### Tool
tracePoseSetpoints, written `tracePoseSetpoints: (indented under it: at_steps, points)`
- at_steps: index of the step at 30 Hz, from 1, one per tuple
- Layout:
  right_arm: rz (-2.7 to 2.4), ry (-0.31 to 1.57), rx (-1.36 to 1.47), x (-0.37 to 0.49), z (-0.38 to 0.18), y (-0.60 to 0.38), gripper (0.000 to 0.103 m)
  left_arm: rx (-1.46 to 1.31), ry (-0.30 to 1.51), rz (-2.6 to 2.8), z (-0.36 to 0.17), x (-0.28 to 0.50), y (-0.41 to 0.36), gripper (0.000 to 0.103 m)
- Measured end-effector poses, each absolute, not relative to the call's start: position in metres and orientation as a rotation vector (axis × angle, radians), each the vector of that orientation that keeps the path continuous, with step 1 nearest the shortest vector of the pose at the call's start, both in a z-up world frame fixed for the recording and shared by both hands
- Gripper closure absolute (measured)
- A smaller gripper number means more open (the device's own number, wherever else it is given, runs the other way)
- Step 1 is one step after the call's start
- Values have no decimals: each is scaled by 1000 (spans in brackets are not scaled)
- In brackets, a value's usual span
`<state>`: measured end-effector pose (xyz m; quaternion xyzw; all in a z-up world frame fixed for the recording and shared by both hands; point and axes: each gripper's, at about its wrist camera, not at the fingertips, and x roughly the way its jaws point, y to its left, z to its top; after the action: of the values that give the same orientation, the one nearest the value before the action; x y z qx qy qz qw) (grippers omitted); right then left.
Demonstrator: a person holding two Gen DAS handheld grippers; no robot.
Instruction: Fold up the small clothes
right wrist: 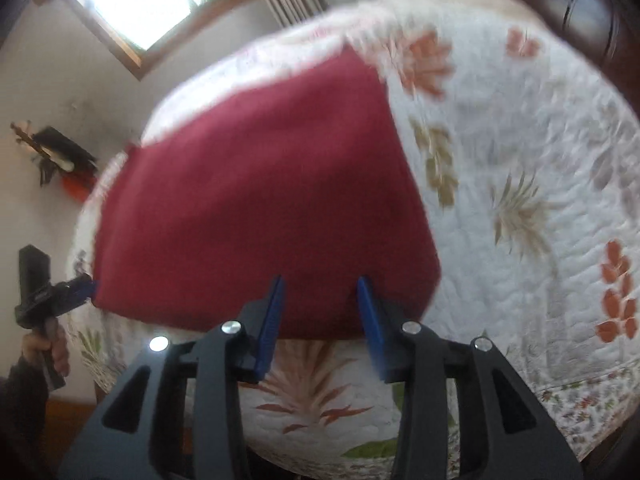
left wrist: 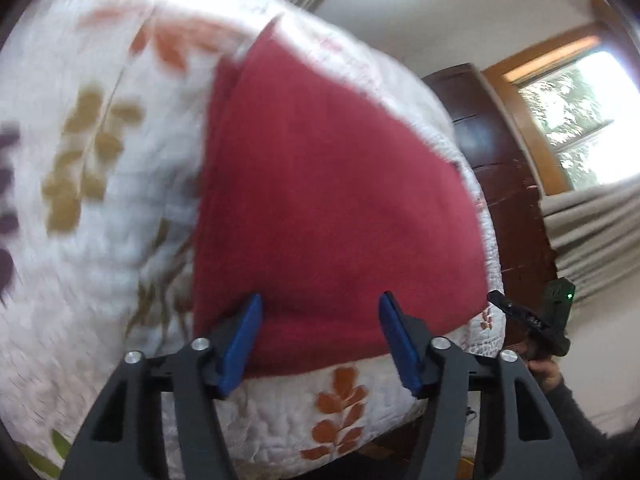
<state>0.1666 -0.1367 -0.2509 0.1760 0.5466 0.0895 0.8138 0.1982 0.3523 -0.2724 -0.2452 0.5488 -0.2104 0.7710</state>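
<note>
I had both tongs spread open and empty: the left tongs (left wrist: 320, 300) and right tongs (right wrist: 320, 282) hung over the near edge of the red cloth (left wrist: 320, 184), which lay flat on the floral quilt (left wrist: 100, 240).

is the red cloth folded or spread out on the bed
Spread flat. The red cloth lies smooth on the quilt, with one layered edge along its left side, so it may be doubled over once; blur hides more.
</note>
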Motion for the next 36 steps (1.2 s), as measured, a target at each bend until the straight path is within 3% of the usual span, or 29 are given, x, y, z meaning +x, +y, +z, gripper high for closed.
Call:
tracePoseSetpoints:
  at_steps: [2, 5, 10, 15, 19, 21, 33, 36]
  points:
    - [189, 1187, 393, 165, -255, -143, 76, -606, 1201, -411, -269, 191, 359, 47]
    - [152, 1160, 275, 159, -239, -148, 66, -640, 1184, -345, -248, 177, 385, 31]
    - [259, 1052, -62, 139, -187, -75, 61, -830, 1158, -304, -233, 173, 440, 15]
    - [443, 868, -541, 88, -161, 91, 37, -1045, 1171, -410, -255, 219, 471, 13]
    - [519, 745, -860, 58, -178, 197, 34, -1075, 1252, -521, -278, 268, 475, 12]
    - [513, 691, -972, 55, -190, 236, 26, -1054, 1285, -569, -287, 292, 475, 12]
    - [392, 718, -1330, 87, -271, 321, 27, -1083, 1407, -742, -317, 358, 474, 10]
    - [376, 711, -1352, 98, -280, 328, 22, -1114, 1404, -750, -318, 368, 481, 10]
